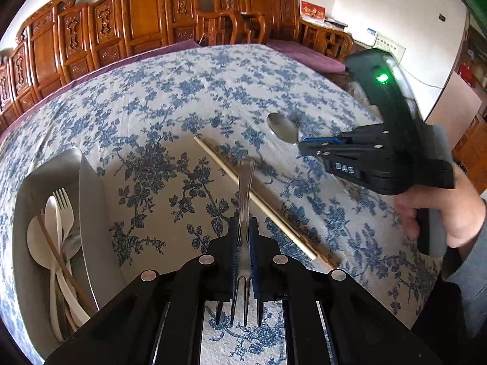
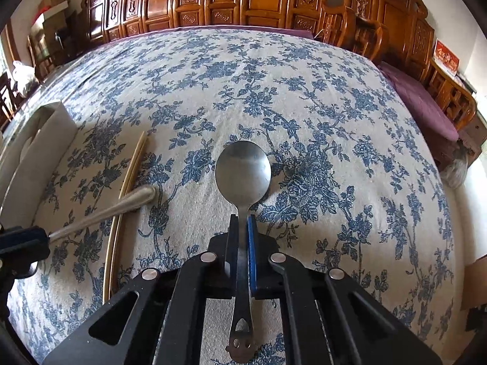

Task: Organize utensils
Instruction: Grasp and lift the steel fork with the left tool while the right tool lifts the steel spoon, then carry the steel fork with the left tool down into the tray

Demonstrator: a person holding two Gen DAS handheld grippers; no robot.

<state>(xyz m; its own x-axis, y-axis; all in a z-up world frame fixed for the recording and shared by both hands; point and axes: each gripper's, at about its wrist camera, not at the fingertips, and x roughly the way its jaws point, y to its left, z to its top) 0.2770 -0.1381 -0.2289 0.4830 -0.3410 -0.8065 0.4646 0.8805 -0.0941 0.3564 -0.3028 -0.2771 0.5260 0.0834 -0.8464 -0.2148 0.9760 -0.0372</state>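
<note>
Between closed pads — a dull steel spoon [image 2: 243, 167], bowl forward.

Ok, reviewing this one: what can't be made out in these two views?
- Gray tray, left wrist view: its lower contents sit behind the left claw, so utensils can't be counted.
- Chopsticks, left wrist view: the near ends pass behind the claw.
- Metal fork, right wrist view: tines hidden by the left claw at the frame edge.
</note>
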